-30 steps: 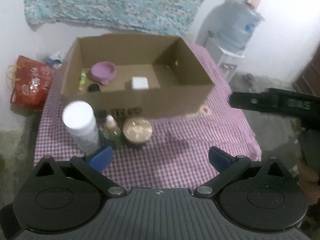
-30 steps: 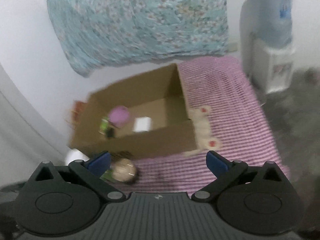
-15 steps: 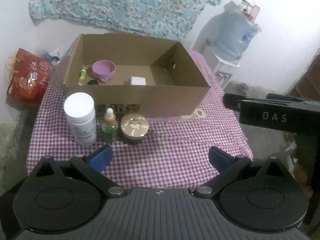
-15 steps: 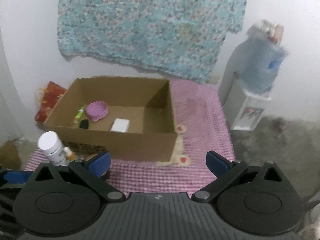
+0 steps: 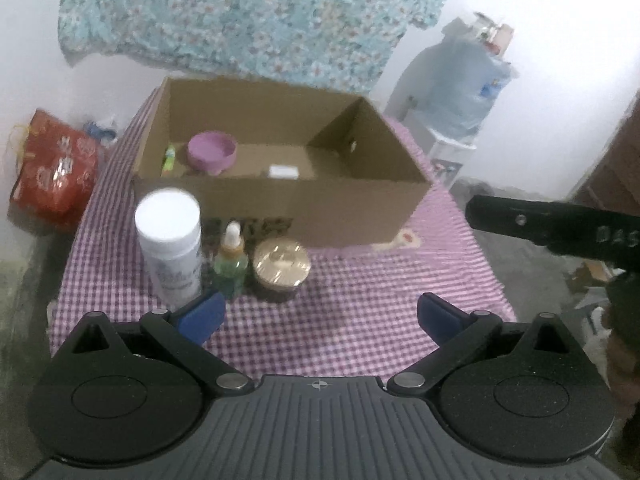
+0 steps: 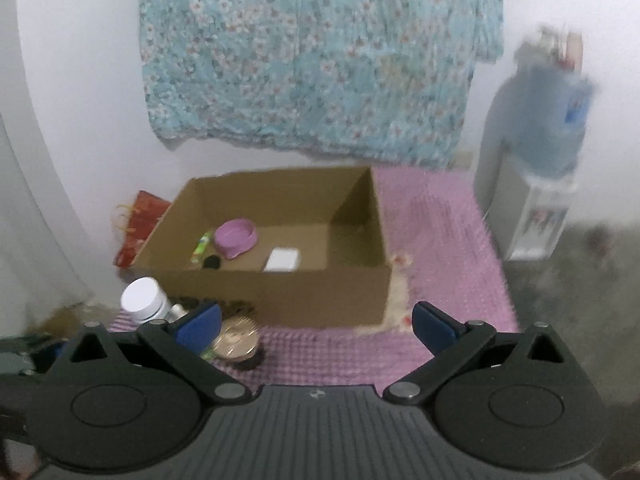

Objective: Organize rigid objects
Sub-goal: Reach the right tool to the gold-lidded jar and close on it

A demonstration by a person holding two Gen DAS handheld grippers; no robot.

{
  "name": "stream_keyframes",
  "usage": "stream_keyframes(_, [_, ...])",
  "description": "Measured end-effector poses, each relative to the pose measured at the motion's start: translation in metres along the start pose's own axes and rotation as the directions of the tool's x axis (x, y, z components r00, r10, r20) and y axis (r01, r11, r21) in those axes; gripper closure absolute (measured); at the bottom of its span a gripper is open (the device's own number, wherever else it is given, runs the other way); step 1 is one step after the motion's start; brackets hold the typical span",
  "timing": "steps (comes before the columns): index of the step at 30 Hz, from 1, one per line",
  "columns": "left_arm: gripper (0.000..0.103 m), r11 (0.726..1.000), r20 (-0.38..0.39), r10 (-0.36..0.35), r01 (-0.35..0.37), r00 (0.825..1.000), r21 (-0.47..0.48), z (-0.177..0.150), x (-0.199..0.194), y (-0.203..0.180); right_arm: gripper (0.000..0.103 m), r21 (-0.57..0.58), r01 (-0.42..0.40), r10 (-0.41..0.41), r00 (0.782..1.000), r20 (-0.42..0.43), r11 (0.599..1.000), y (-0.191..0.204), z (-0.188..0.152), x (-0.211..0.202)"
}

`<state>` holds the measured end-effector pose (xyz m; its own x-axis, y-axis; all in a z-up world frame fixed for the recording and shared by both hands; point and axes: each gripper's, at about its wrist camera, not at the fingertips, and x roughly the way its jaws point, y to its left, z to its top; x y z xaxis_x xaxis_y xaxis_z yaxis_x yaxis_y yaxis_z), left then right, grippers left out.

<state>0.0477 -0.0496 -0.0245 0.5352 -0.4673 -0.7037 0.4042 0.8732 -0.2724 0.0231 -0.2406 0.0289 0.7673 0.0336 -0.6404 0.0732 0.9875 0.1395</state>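
Observation:
An open cardboard box point(image 5: 352, 216) stands on a purple checked table point(image 5: 360, 304). Inside lie a purple bowl point(image 5: 212, 151), a green tube point(image 5: 170, 159) and a white block point(image 5: 283, 171); a small black item point(image 6: 211, 262) shows in the right wrist view. In front of the box stand a white bottle point(image 5: 170, 240), a green dropper bottle point(image 5: 230, 264) and a gold-lidded jar point(image 5: 282, 268). My left gripper point(image 5: 318, 316) is open and empty, just short of the three. My right gripper point(image 6: 316, 324) is open and empty, above the table's near edge; its body shows in the left wrist view point(image 5: 560, 224).
A red bag point(image 5: 52, 168) sits on the floor left of the table. A water dispenser with a blue bottle point(image 5: 464, 92) stands at the right. A floral cloth point(image 5: 248, 16) hangs on the wall behind the box.
Both grippers have shifted, and both stay open. The left view now sits nearer the three containers. The right view has swung left and drawn closer to the box.

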Motion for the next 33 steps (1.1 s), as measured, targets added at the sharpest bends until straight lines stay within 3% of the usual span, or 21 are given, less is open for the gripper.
stream_keyframes(6, [0.0, 0.999, -0.033, 0.034, -0.034, 0.999, -0.001, -0.008, 0.028, 0.007, 0.0, 0.189, -0.166, 0.188, 0.977, -0.1, 0.968, -0.02, -0.011, 0.042])
stream_keyframes(9, [0.001, 0.997, -0.037, 0.063, -0.062, 0.997, 0.035, -0.009, 0.045, 0.005, 0.007, 0.201, -0.19, 0.219, 0.967, -0.129, 0.961, -0.019, -0.013, 0.065])
stream_keyframes(14, [0.009, 0.996, -0.051, 0.068, -0.065, 0.996, 0.055, -0.007, 0.074, 0.005, 0.031, 0.277, -0.209, 0.271, 0.94, -0.206, 0.938, -0.02, -0.021, 0.111])
stream_keyframes(16, [0.014, 0.995, -0.064, 0.075, -0.071, 0.995, 0.065, -0.006, 0.084, 0.004, 0.036, 0.306, -0.22, 0.297, 0.926, -0.233, 0.926, -0.021, -0.022, 0.13])
stream_keyframes(23, [0.031, 0.992, -0.09, 0.102, -0.094, 0.991, 0.084, 0.0, 0.105, 0.009, 0.044, 0.364, -0.278, 0.383, 0.887, -0.259, 0.889, -0.024, -0.026, 0.171])
stream_keyframes(29, [0.034, 0.992, -0.111, 0.101, -0.092, 0.989, 0.082, 0.001, 0.114, 0.012, 0.051, 0.38, -0.32, 0.434, 0.861, -0.266, 0.868, -0.024, -0.024, 0.19])
stream_keyframes(33, [0.035, 0.992, -0.111, 0.103, -0.095, 0.988, 0.083, 0.005, 0.12, 0.008, 0.055, 0.368, -0.328, 0.439, 0.855, -0.277, 0.87, -0.02, -0.021, 0.202])
